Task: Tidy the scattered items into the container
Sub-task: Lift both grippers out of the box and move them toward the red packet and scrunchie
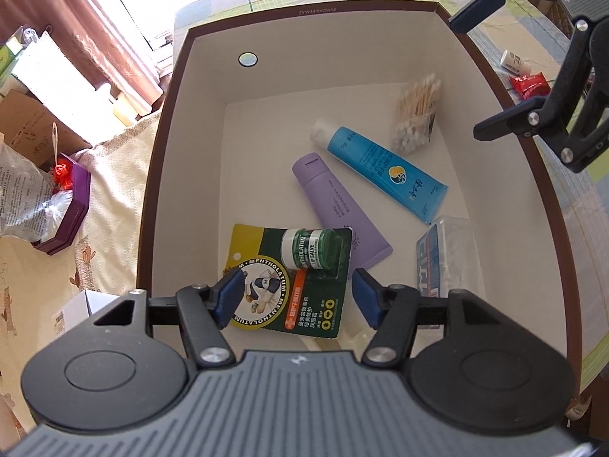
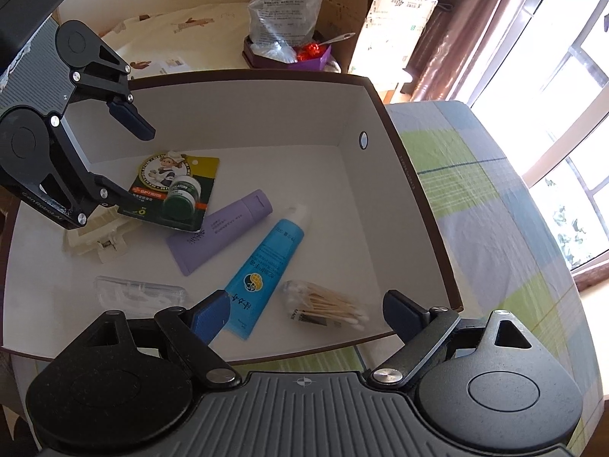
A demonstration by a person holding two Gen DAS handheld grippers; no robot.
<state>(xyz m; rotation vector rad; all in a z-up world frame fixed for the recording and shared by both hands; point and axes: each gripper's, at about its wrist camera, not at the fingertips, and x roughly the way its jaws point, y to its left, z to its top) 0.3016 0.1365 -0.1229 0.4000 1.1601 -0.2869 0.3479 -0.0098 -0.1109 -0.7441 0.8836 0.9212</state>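
The left gripper (image 1: 295, 297) hung over the box (image 1: 182, 122), jaws apart and empty. Below lay the lip-salve card (image 1: 304, 297), purple tube (image 1: 335, 209) and blue tube (image 1: 377, 167).

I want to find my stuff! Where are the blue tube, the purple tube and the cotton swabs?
blue tube (image 1: 384, 169), left wrist view, on the middle of its body.
purple tube (image 1: 335, 205), left wrist view, on its body below the cap.
cotton swabs (image 2: 327, 302), right wrist view, on the wooden sticks.
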